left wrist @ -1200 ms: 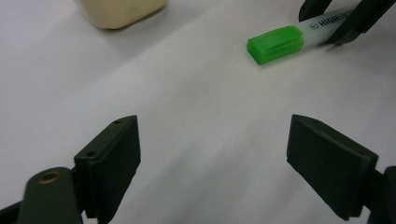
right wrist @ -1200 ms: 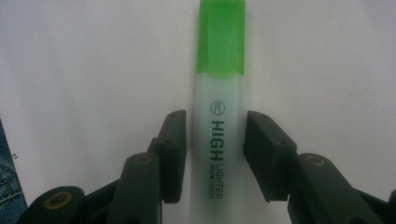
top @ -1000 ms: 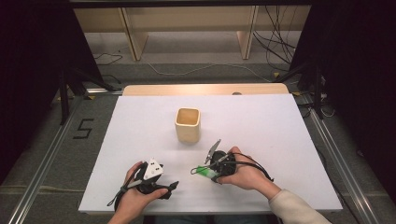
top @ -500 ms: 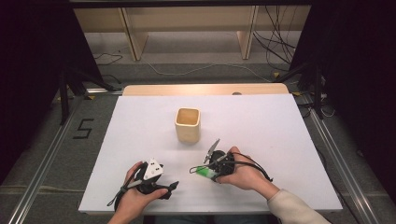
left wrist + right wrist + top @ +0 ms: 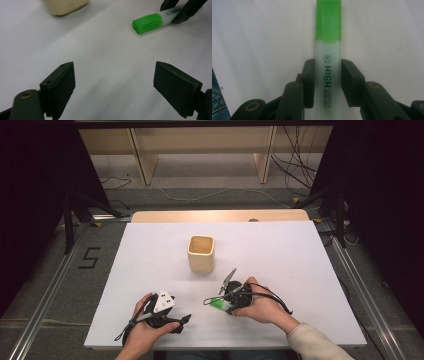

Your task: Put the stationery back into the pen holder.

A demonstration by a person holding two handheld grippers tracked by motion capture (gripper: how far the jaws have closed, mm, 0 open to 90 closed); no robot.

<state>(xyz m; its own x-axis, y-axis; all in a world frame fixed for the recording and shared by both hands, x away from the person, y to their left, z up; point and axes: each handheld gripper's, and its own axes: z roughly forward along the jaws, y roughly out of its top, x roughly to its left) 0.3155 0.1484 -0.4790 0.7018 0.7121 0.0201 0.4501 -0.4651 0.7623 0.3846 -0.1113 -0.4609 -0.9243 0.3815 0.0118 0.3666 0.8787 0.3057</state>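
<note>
A highlighter (image 5: 328,50) with a green cap and a pale barrel printed "HIGH LIGHTER" lies on the white table. My right gripper (image 5: 328,72) is shut on its barrel, one pad on each side, and the cap sticks out ahead. In the high view the right gripper (image 5: 216,301) sits near the front middle, pointing left, with the highlighter's (image 5: 219,305) green end showing. My left gripper (image 5: 182,322) rests at the front left, open with nothing between its jaws. The left gripper view shows its open jaws (image 5: 115,85) over bare table, the highlighter (image 5: 147,22) farther off.
A cream square cup (image 5: 201,254) stands upright at the table's middle, beyond both grippers; its base shows in the left gripper view (image 5: 63,6). The white table top (image 5: 300,255) ends at a wooden strip at the back. Cables and shelf legs lie on the floor behind.
</note>
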